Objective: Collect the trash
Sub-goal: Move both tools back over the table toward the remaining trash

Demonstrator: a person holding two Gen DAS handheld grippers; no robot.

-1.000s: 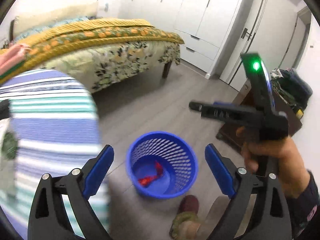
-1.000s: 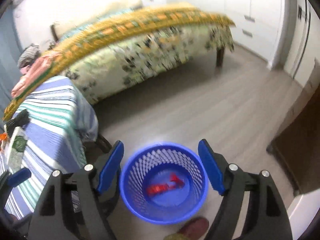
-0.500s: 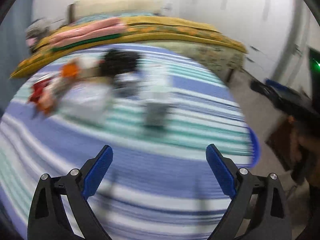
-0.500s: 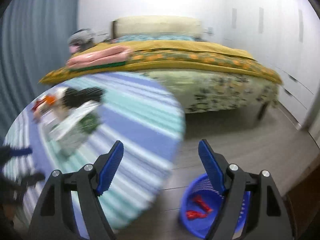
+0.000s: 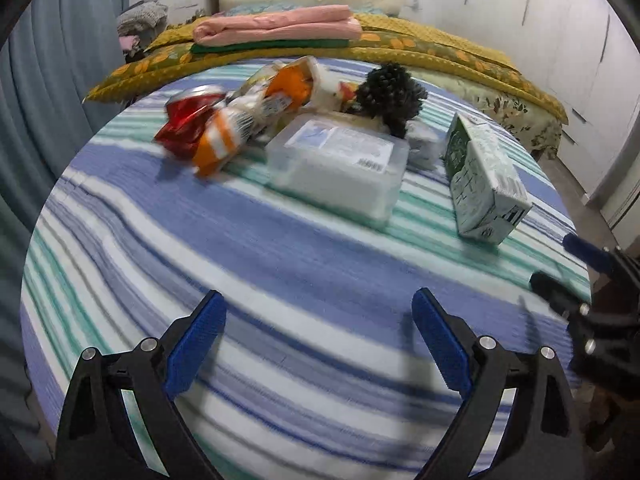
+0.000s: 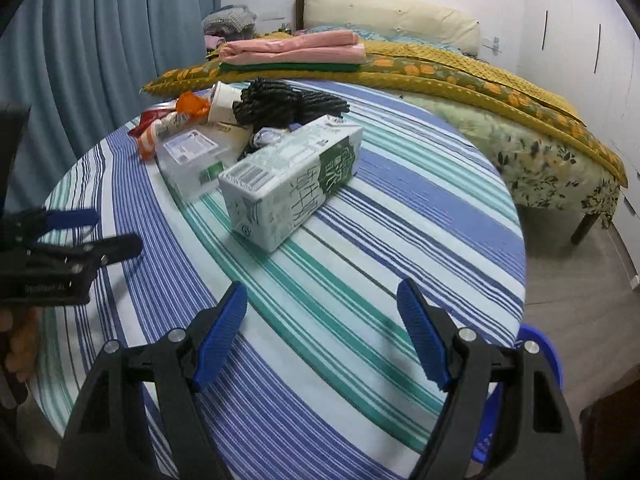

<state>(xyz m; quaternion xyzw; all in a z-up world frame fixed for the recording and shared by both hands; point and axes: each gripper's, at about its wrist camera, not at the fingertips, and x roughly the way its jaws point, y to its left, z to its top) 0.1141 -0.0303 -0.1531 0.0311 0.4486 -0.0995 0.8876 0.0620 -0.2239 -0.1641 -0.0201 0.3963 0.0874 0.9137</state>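
Observation:
A round table with a striped cloth [image 5: 280, 264] [image 6: 420, 184] holds trash. A green-and-white milk carton [image 5: 482, 184] [image 6: 292, 184] lies on its side. Beside it are a clear plastic box [image 5: 340, 162] [image 6: 190, 156], orange and red snack wrappers [image 5: 216, 128] [image 6: 160, 128], a paper cup [image 6: 224, 106] and a black bristly bundle [image 5: 390, 94] [image 6: 280, 104]. My left gripper [image 5: 320, 344] is open and empty over the near cloth. My right gripper [image 6: 322, 340] is open and empty, short of the carton.
The blue bin's rim [image 6: 536, 344] peeks out below the table's right edge. A bed with a yellow cover [image 6: 480, 80] and folded pink bedding [image 5: 280, 28] stands behind. Blue curtains [image 6: 80, 60] hang left. White cupboards [image 5: 580, 60] line the right wall.
Both grippers have swung up and left from the blue bin on the floor to the table of trash. Both stay open and empty.

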